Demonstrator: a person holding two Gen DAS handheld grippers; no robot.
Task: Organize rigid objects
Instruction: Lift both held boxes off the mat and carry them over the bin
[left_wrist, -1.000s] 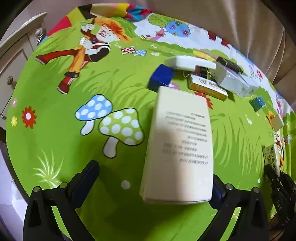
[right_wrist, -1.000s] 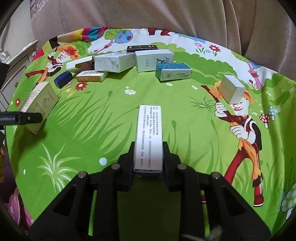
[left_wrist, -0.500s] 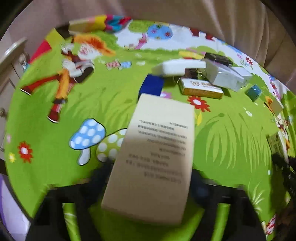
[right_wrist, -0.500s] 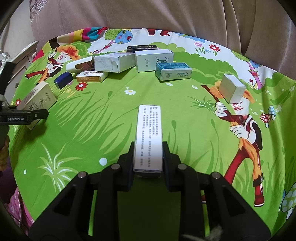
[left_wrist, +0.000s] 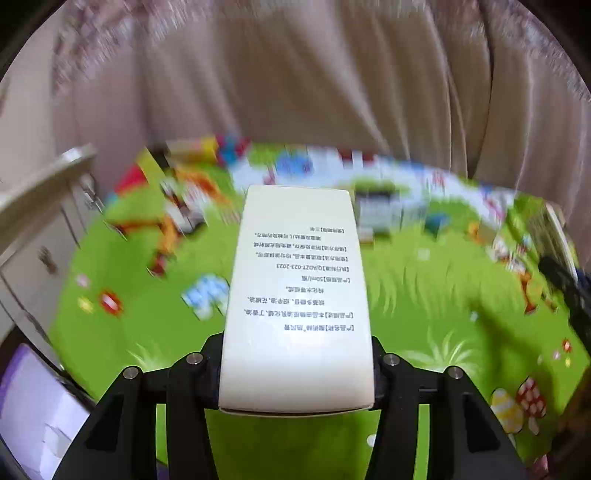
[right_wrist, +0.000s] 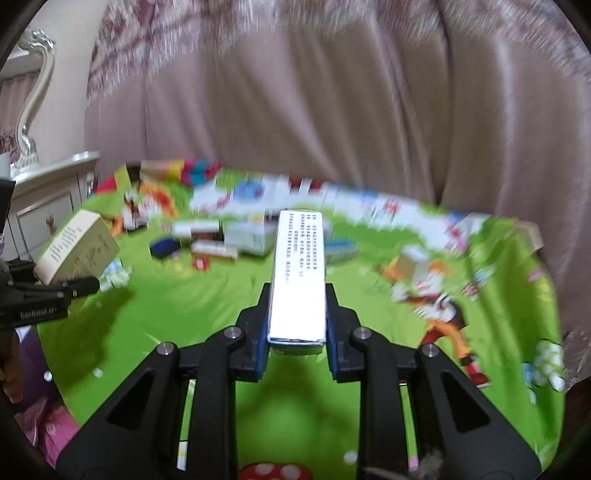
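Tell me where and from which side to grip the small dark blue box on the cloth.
Grip the dark blue box across its short sides, coming from above. It lies flat and low on the green cloth, apart from the cartons to its right. Motion blur hides its exact edges.

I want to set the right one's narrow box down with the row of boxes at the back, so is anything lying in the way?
Nothing visible does. The right hand-held gripper holds the narrow white box above bare green tablecloth, which runs unbroken to the blurred row of boxes.
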